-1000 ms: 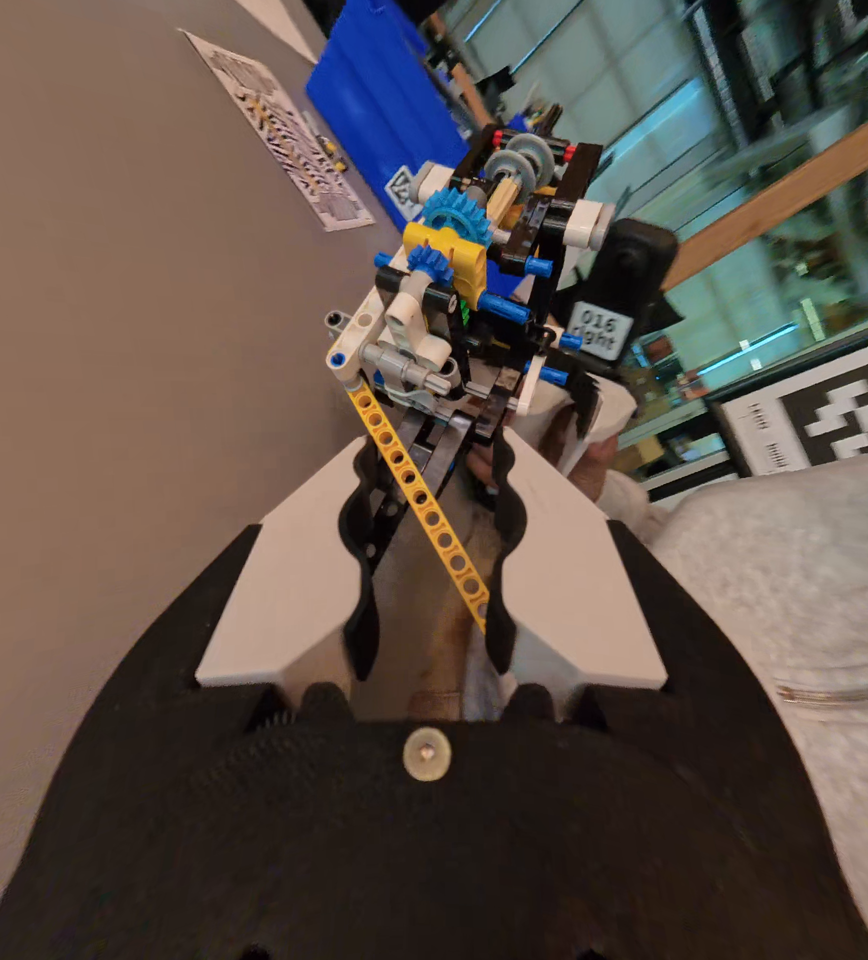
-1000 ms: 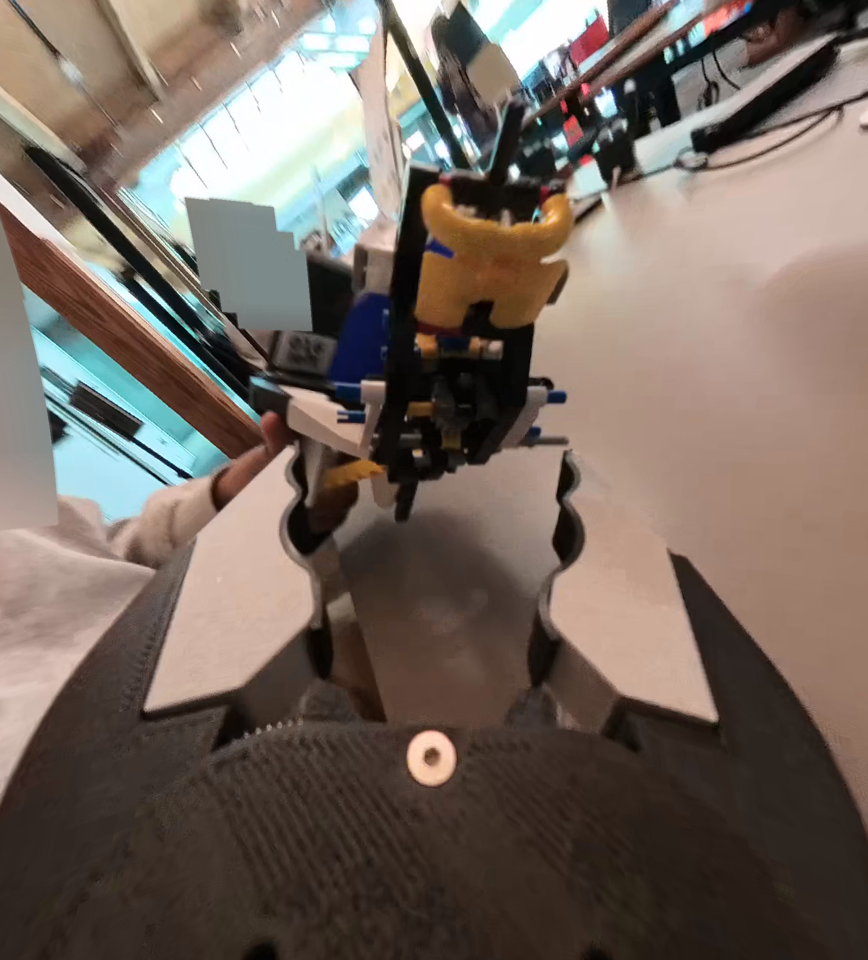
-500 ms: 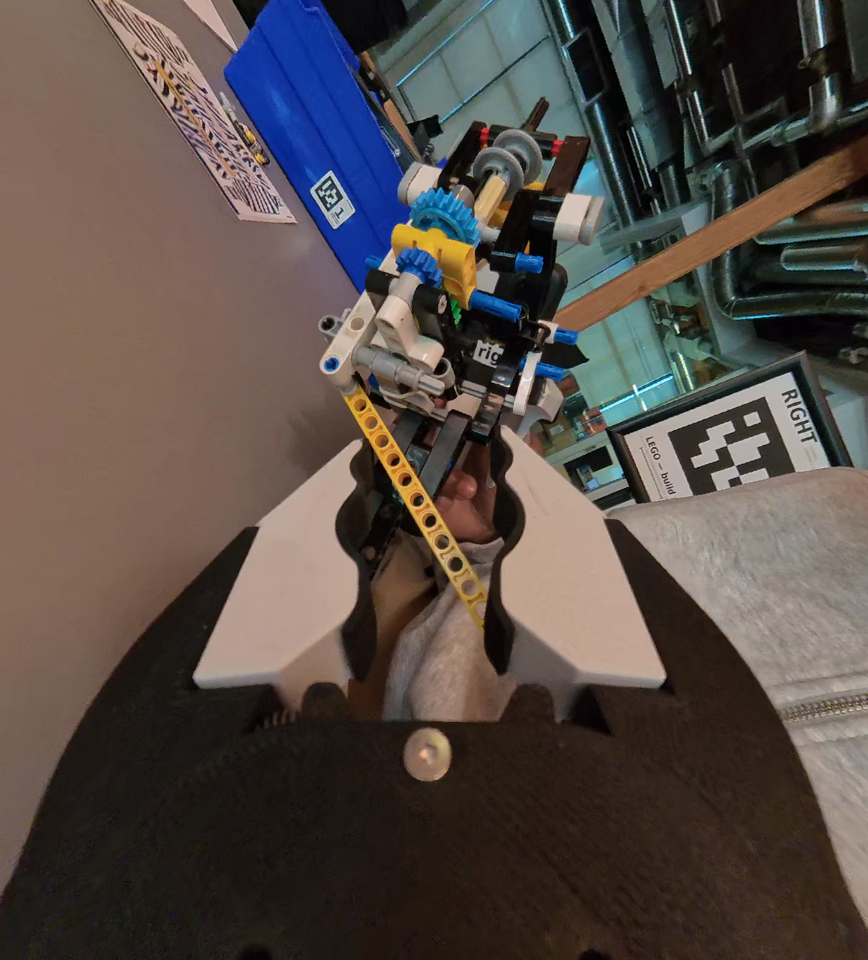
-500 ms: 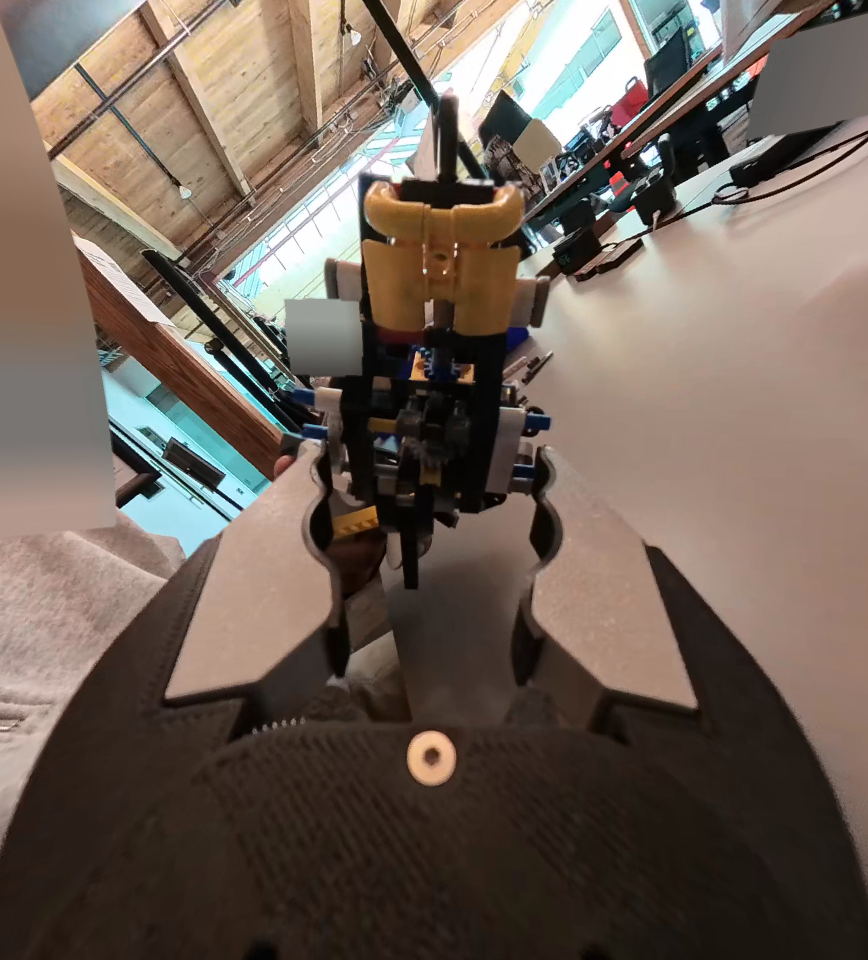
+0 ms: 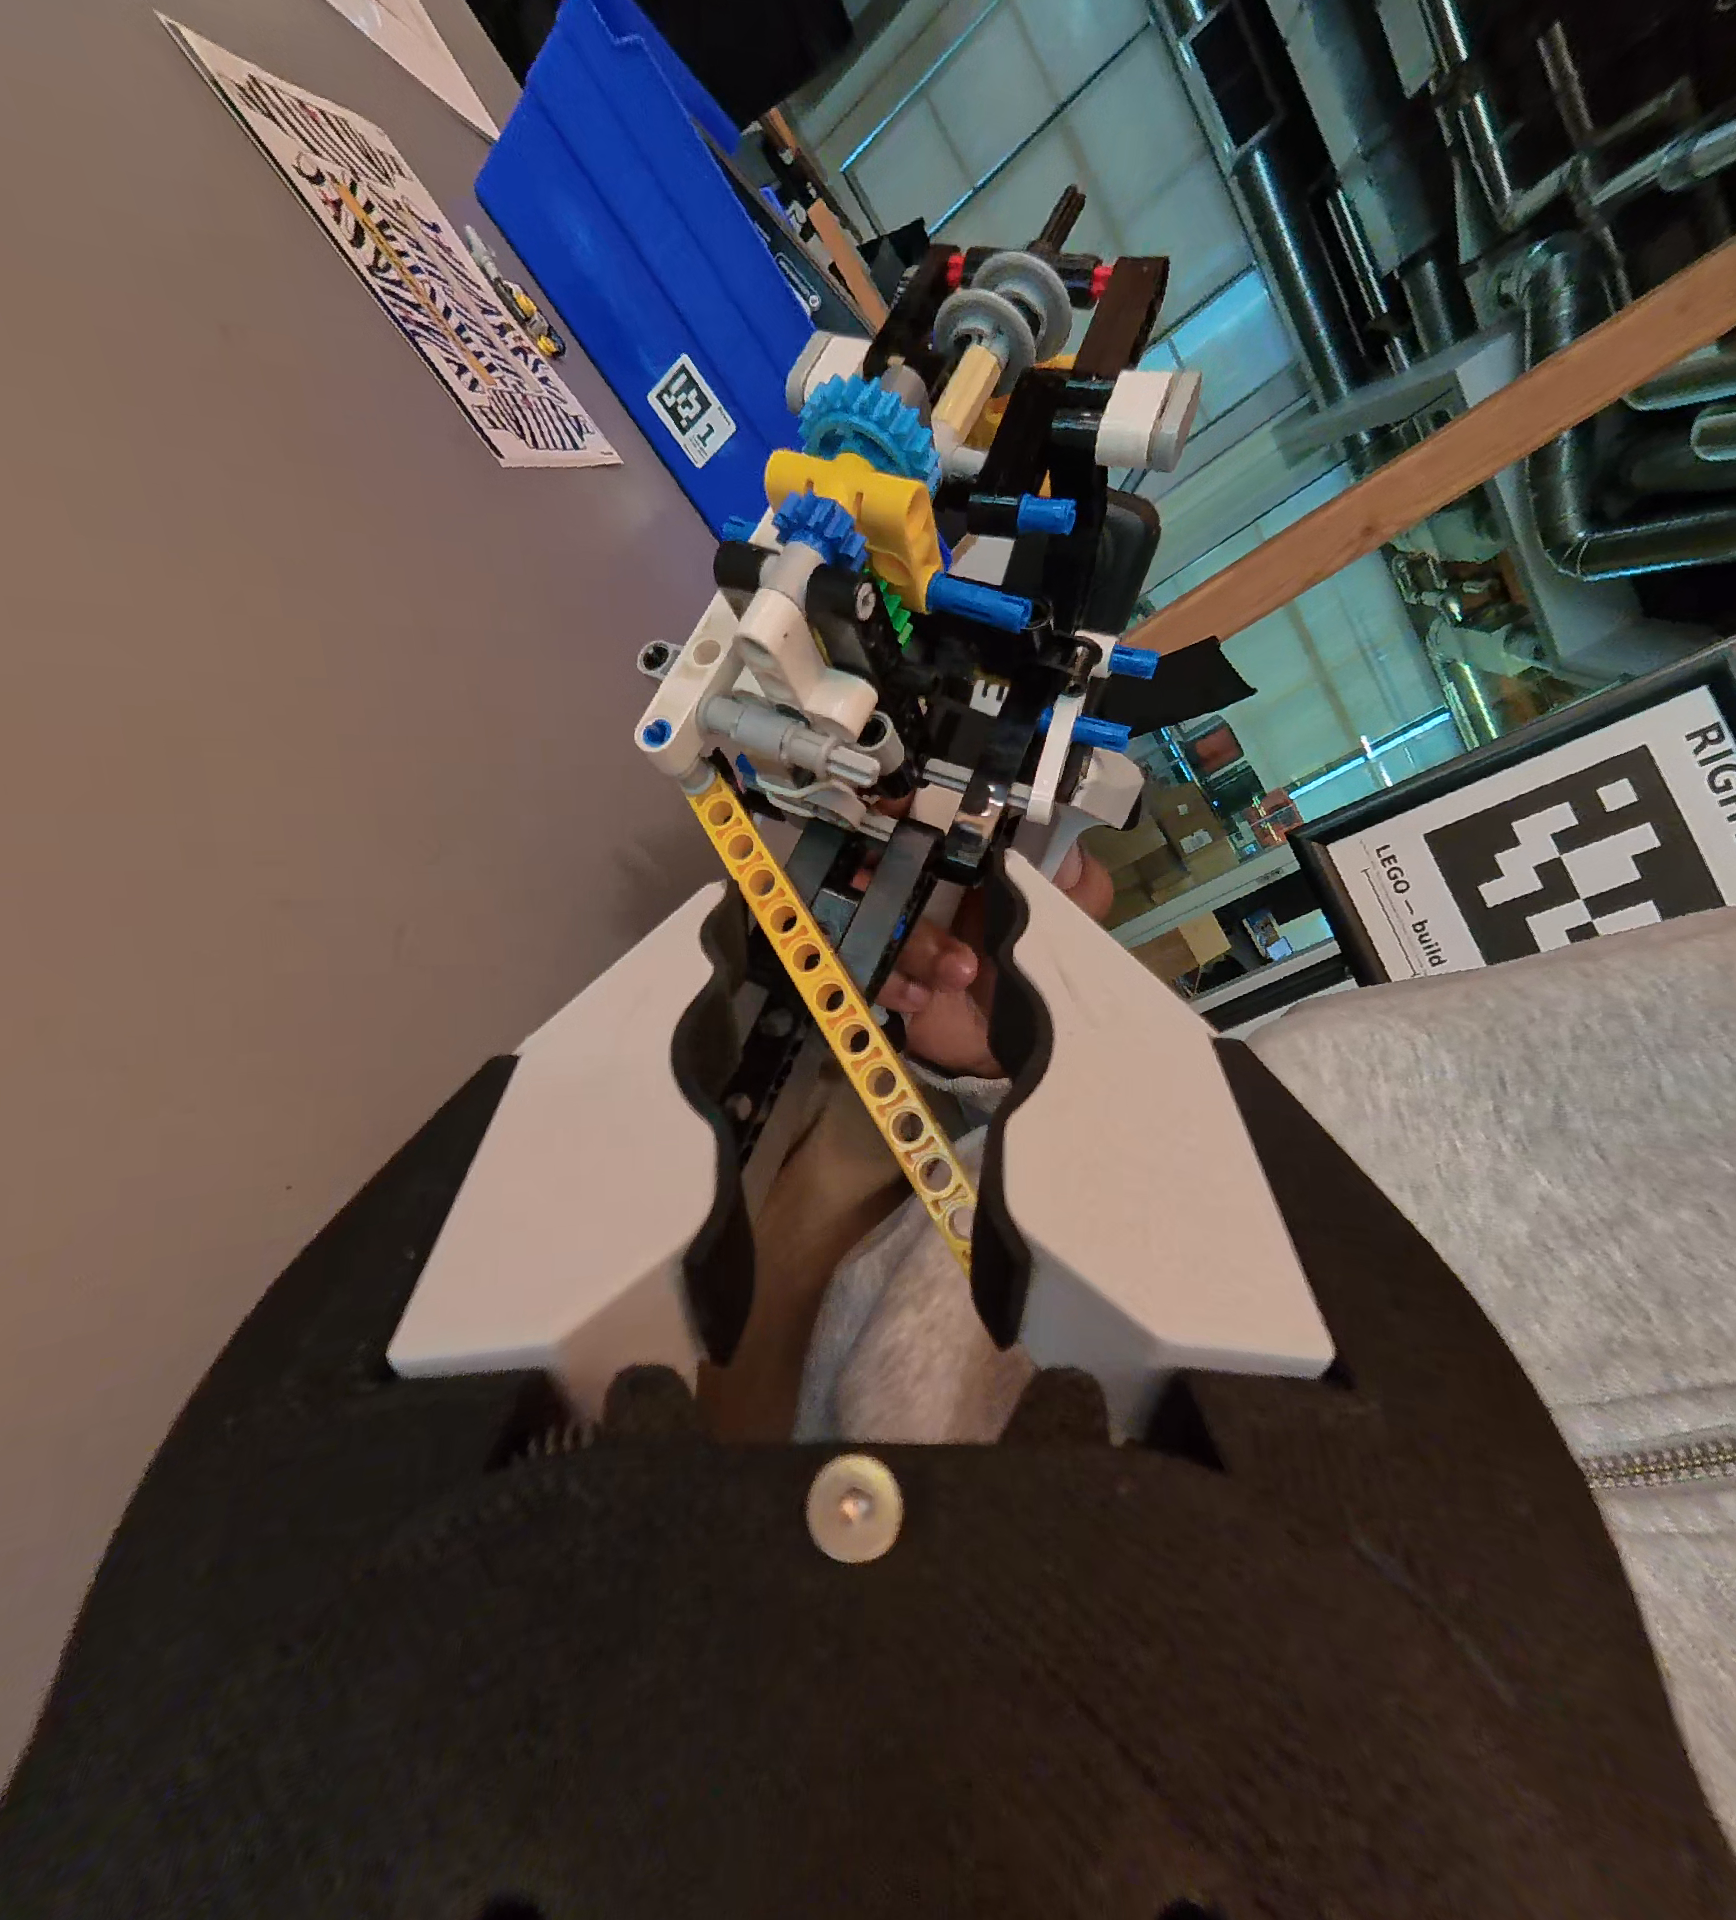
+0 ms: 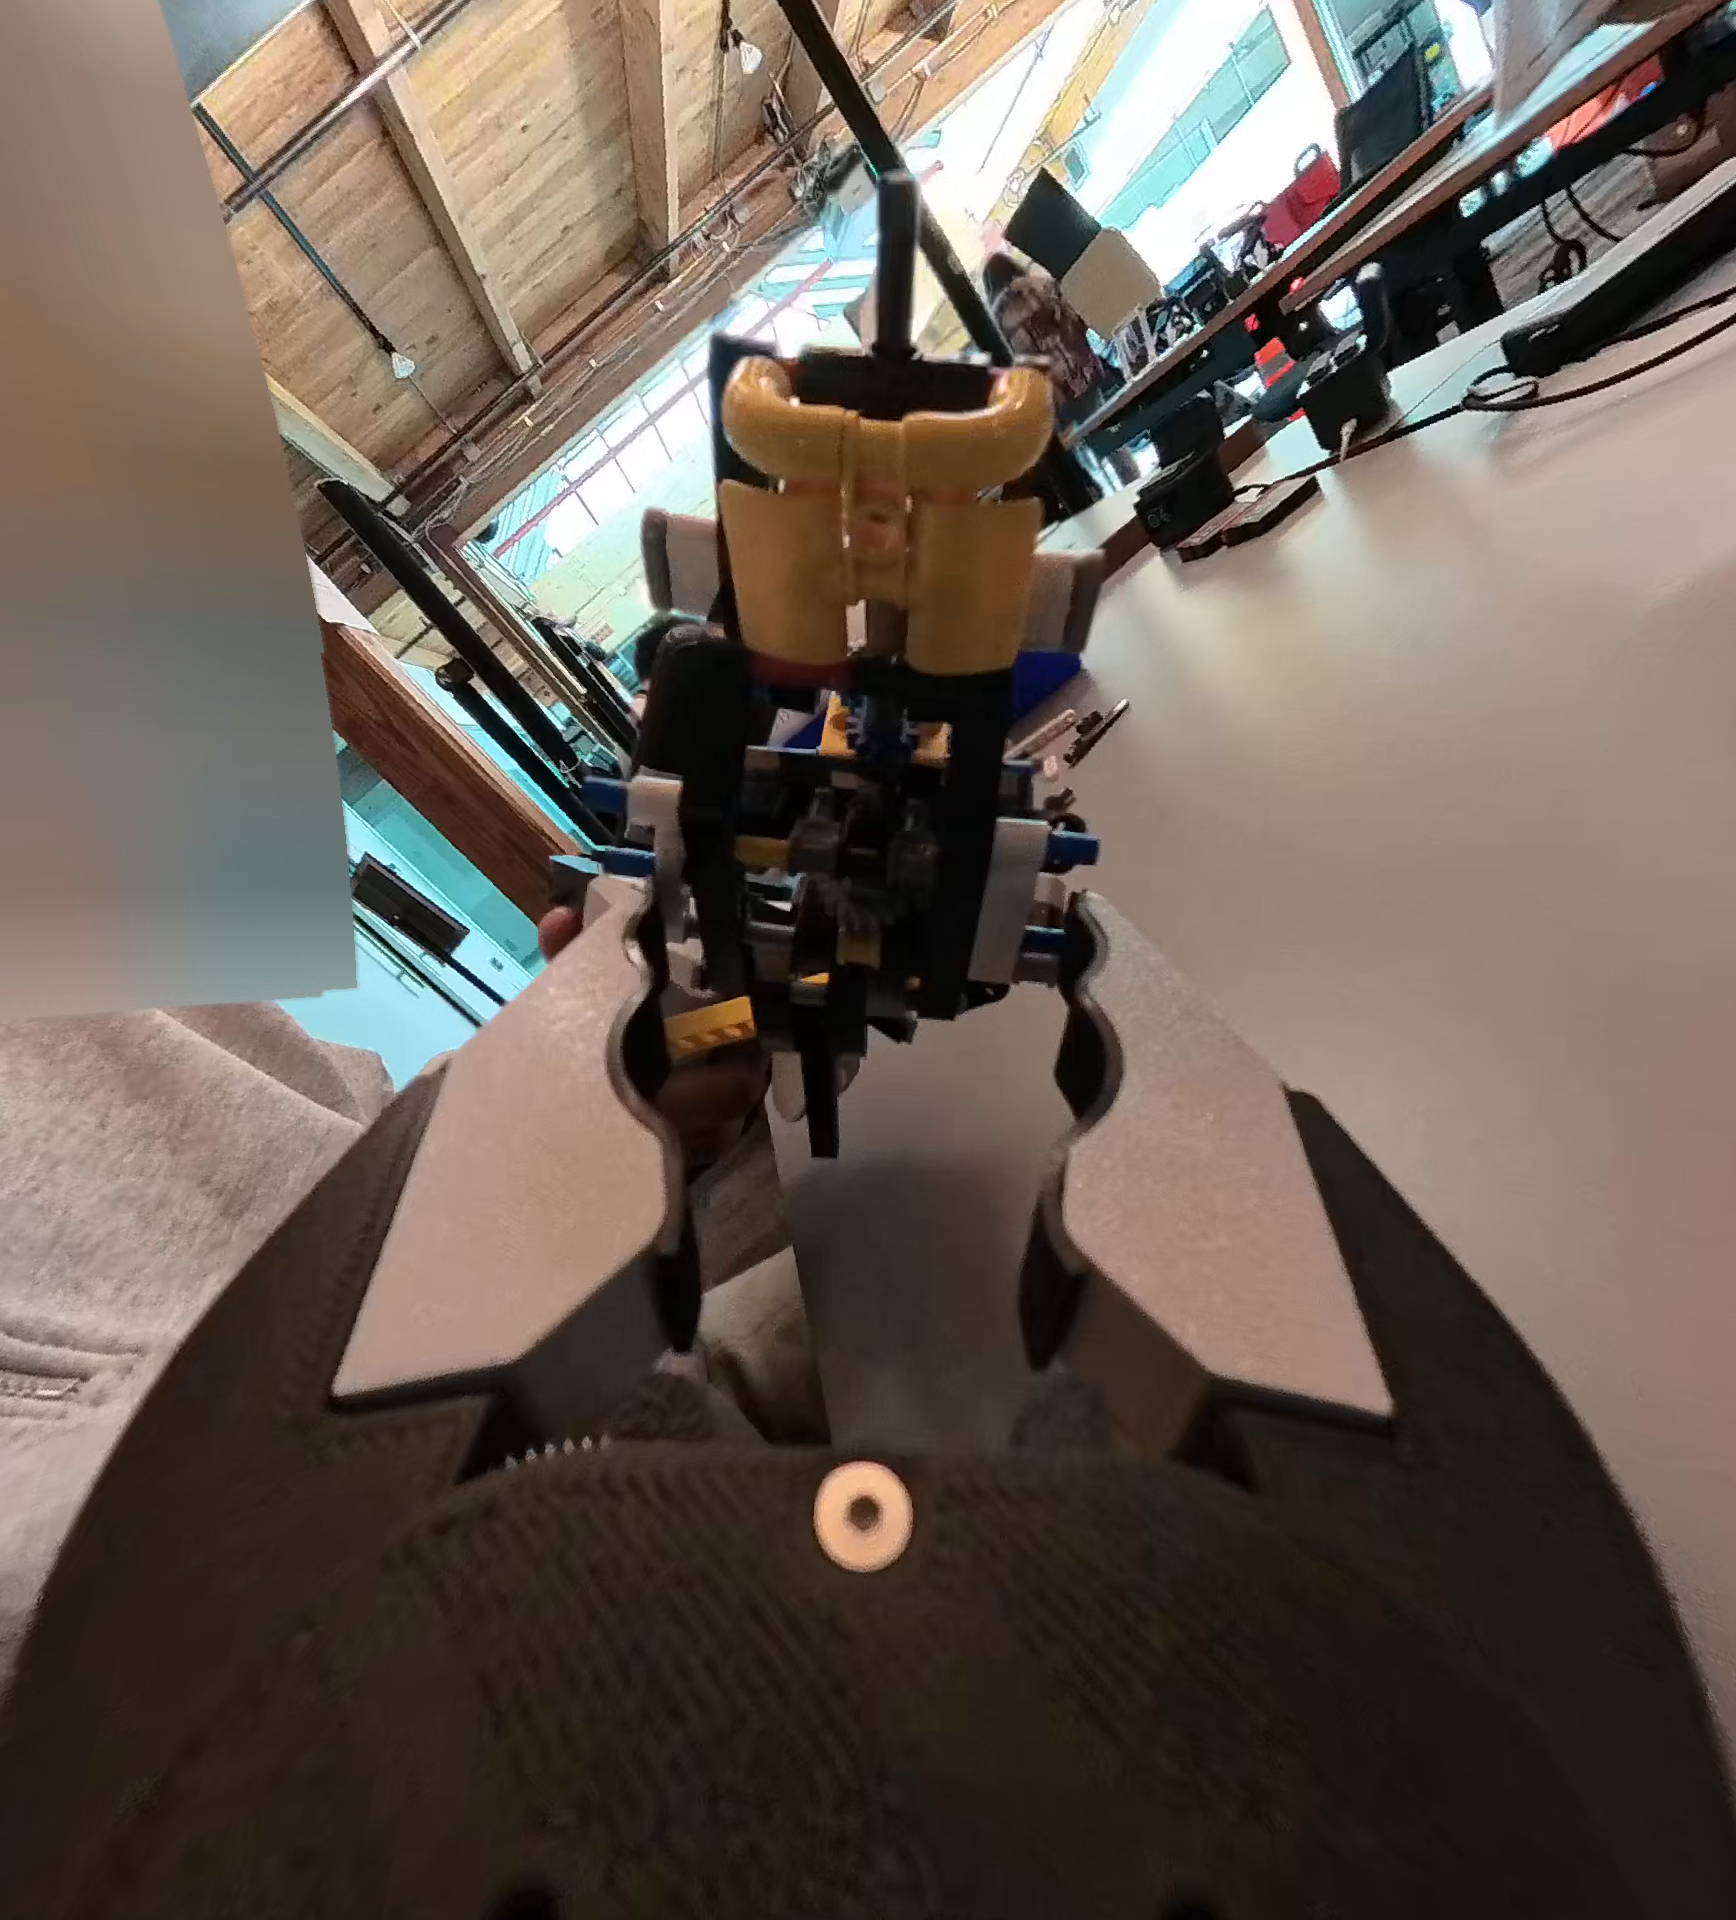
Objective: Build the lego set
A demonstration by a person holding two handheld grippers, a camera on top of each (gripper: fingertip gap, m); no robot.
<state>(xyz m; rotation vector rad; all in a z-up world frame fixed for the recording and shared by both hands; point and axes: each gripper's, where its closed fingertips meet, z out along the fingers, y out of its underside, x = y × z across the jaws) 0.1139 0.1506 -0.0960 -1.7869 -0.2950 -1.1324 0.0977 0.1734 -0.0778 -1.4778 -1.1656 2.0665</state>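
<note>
The lego model (image 5: 905,582) is a black frame with blue gears, a yellow block, white connectors and blue pins, held up in the air above the grey table (image 5: 168,831). My left gripper (image 5: 869,904) is shut on the black beams at its lower end. A long yellow holed beam (image 5: 833,1008) runs slantwise between the fingers. In the right wrist view the model (image 6: 864,790) shows its yellow curved parts on top. My right gripper (image 6: 859,925) is closed against the model's white side parts, fingertips touching both sides. A hand (image 5: 937,977) shows behind the model.
A blue bin (image 5: 635,239) and a printed sheet (image 5: 428,270) lie on the table at the far left. A framed marker sign (image 5: 1591,831) stands to the right. Small loose parts (image 6: 1082,727) and cables (image 6: 1622,312) lie farther out on the table. A grey sleeve (image 5: 1518,1195) is close by. The tips of both grippers are at nearly the same place.
My right gripper has narrowed its jaws and come around the model, which now sits centred between its fingertips. The left gripper keeps its grip; the model has tilted slightly.
</note>
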